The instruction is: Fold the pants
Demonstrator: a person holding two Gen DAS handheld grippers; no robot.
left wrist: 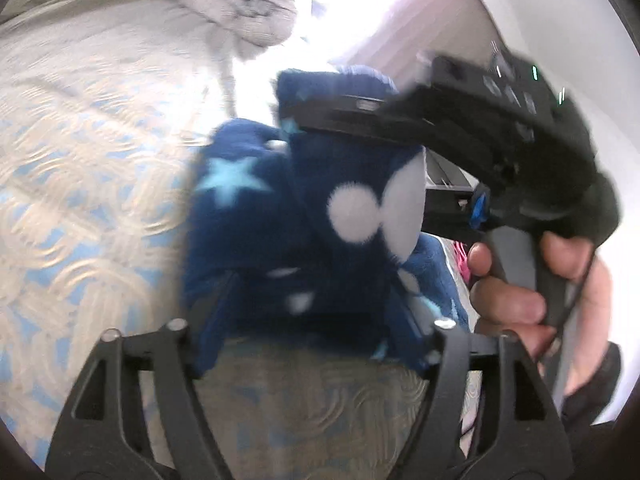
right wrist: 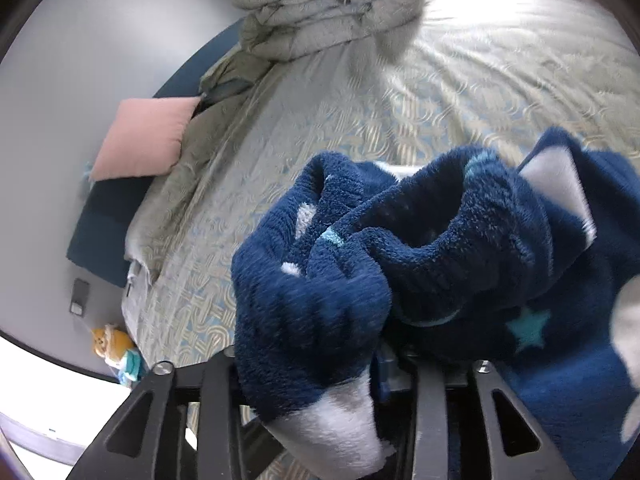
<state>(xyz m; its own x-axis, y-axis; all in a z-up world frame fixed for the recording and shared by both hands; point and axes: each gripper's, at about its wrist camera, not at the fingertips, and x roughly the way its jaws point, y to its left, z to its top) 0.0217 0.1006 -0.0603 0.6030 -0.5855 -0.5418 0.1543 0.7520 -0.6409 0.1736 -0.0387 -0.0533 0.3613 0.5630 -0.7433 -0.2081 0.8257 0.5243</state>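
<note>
The pants are dark blue fleece with white dots and light blue stars. In the left wrist view the pants hang bunched between my left gripper's fingers, and the left gripper is shut on them above the bed. The right gripper, held by a hand, grips the same cloth at the upper right. In the right wrist view the pants are heaped over the right gripper, which is shut on the cloth; its fingertips are hidden by the fleece.
The bed has a pale blue and cream patterned cover. A folded grey duvet lies at its far end, a pink pillow at the left edge. A toy lies on the floor by the bed.
</note>
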